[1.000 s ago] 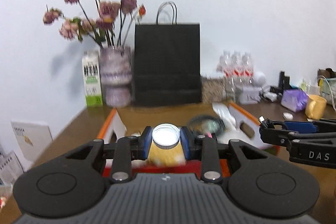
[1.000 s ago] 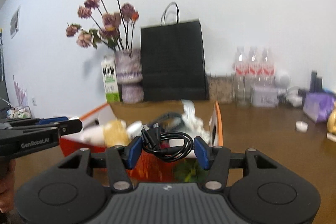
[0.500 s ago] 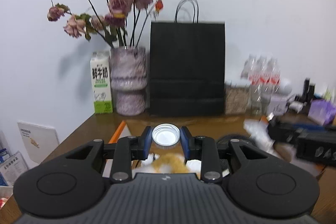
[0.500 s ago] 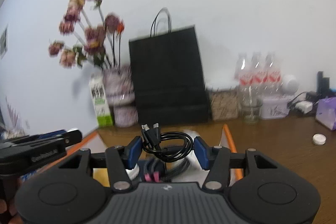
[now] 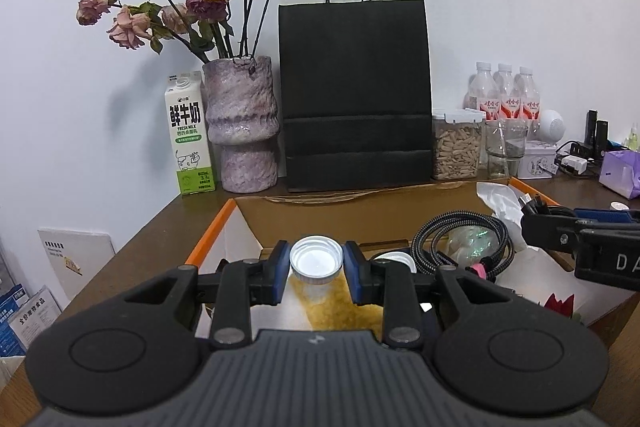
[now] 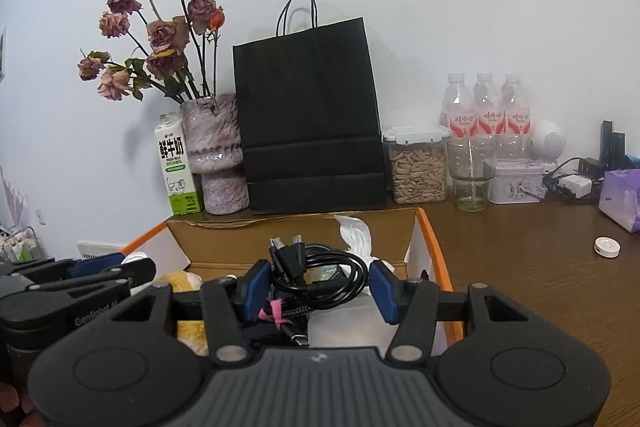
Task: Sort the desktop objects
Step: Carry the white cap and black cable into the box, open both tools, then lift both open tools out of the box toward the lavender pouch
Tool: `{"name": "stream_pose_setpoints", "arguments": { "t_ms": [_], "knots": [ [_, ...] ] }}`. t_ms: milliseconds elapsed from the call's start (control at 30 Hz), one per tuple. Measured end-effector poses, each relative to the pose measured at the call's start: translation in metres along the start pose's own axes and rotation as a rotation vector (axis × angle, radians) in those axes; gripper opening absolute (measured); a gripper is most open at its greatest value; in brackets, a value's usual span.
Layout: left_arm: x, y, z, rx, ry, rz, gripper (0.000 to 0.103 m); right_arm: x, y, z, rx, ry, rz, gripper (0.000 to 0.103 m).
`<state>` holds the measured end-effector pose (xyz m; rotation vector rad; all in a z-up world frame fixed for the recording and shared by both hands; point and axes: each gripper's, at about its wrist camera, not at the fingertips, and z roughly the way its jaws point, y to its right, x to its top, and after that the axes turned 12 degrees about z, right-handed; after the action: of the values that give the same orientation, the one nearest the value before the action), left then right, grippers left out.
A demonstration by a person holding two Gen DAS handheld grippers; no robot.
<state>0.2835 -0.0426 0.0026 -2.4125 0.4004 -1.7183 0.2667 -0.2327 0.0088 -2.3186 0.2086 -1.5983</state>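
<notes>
Left gripper (image 5: 316,269): clamped on white bottle cap (image 5: 316,259) | Right gripper (image 6: 319,285): gripping coiled black cable (image 6: 320,273) | Both above orange-edged cardboard box (image 6: 434,253)

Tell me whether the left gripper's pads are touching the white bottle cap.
Touching. In the left wrist view, both blue pads of the left gripper press against opposite sides of the white bottle cap, with no gap on either side.
</notes>
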Motion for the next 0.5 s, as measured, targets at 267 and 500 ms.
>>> {"name": "stream_pose_setpoints", "arguments": {
  "t_ms": [267, 500],
  "knots": [
    [0.001, 0.000, -0.005, 0.021, 0.009, -0.002, 0.069, -0.004, -0.004, -0.002, -0.016, 0.006, -0.032, 0.074],
    [0.003, -0.001, -0.017, 0.082, 0.060, -0.012, 0.103, -0.005, -0.012, -0.020, -0.056, 0.094, -0.078, 0.103]
  ]
}}
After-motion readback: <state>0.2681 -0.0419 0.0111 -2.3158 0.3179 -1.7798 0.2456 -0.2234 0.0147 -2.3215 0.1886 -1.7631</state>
